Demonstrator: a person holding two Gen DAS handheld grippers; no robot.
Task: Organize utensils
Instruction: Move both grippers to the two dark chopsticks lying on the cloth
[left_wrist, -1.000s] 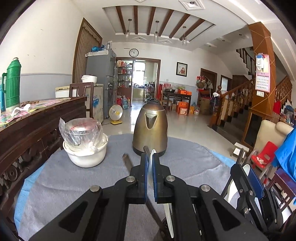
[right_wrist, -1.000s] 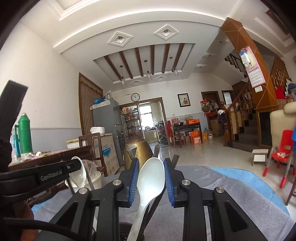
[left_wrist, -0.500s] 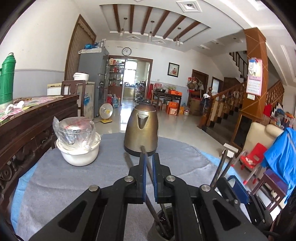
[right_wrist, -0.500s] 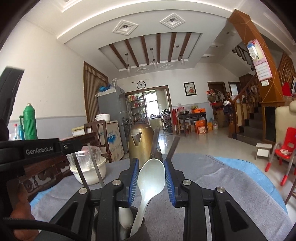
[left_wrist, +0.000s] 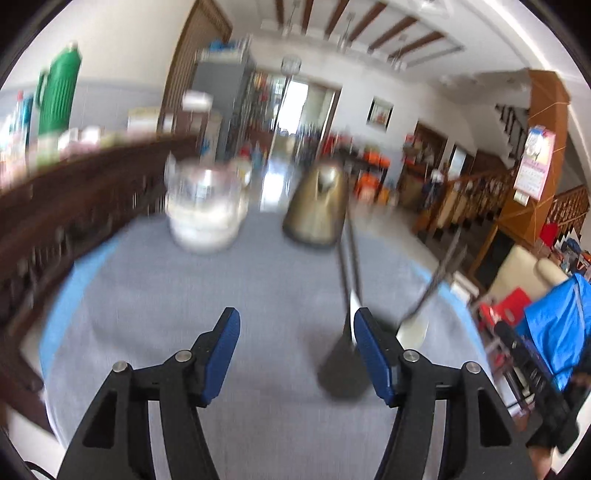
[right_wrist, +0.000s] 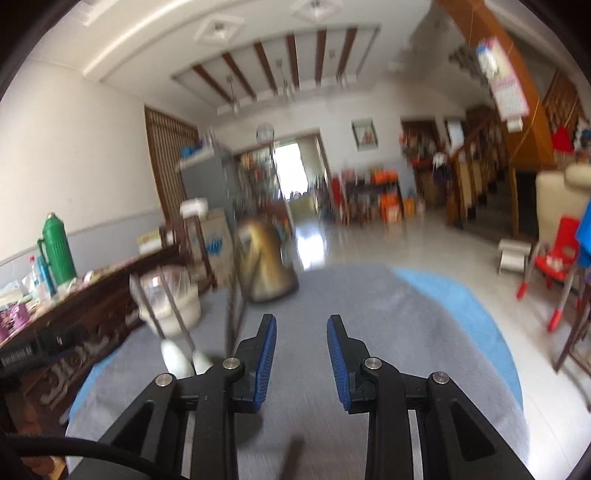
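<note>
Both hand-held grippers (left_wrist: 295, 350) (right_wrist: 301, 358) apart and empty, utensils (left_wrist: 349, 266) apparently in dark holder (left_wrist: 341, 369).

Utensils (left_wrist: 349, 258) in holder (left_wrist: 341, 369) on table (left_wrist: 184, 295); bowl (left_wrist: 203, 218) left of kettle (left_wrist: 319, 206)

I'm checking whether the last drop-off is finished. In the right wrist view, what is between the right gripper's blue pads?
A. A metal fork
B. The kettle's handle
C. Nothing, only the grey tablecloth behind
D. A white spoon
C: the right gripper stands open with an empty gap, only grey tablecloth showing through; the white spoons sit off to its left.
</note>
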